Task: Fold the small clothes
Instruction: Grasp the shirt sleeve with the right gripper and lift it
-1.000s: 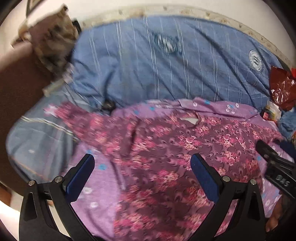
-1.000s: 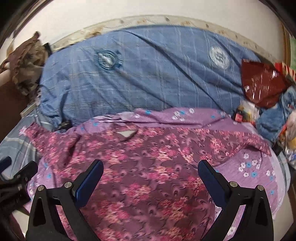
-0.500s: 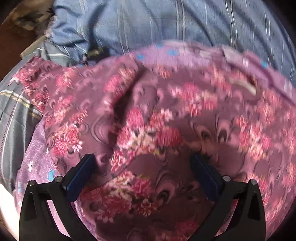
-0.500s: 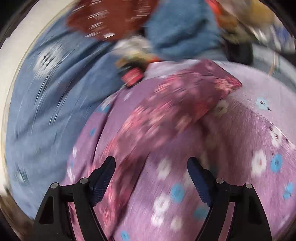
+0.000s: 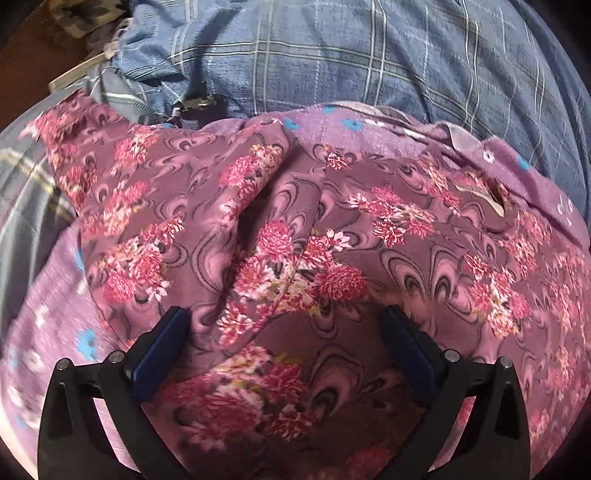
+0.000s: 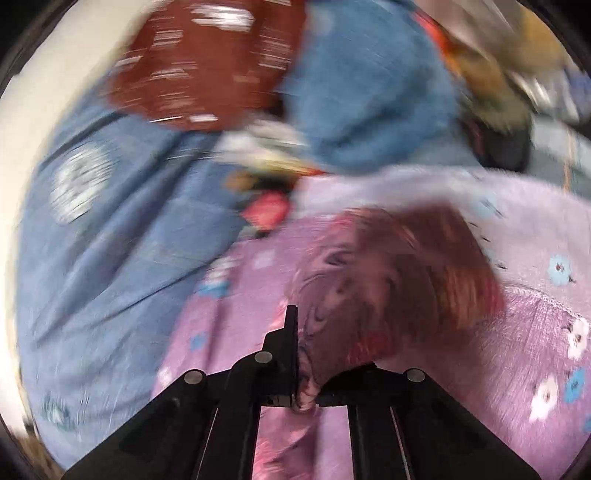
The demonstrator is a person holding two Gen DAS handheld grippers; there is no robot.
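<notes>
A small purple garment with pink flowers [image 5: 369, 236] lies spread on a lilac flowered blanket [image 5: 48, 306] on the bed. My left gripper [image 5: 284, 332] is open, low over the garment near its left sleeve, its blue pads [image 5: 159, 347] resting against the cloth. In the blurred right wrist view my right gripper [image 6: 306, 354] is shut on the end of the garment's right sleeve [image 6: 399, 273], which is lifted off the lilac blanket [image 6: 535, 332].
A blue plaid blanket [image 5: 332, 55] covers the bed beyond the garment and shows in the right view [image 6: 110, 240]. A dark red bag [image 6: 199, 62], blue cloth [image 6: 369, 92] and small clutter lie beyond the sleeve. A camouflage cloth [image 5: 85, 14] lies far left.
Both grippers came down close to the garment. My right gripper swung to the right sleeve, closed on it and lifted it. My left gripper stayed open over the left side.
</notes>
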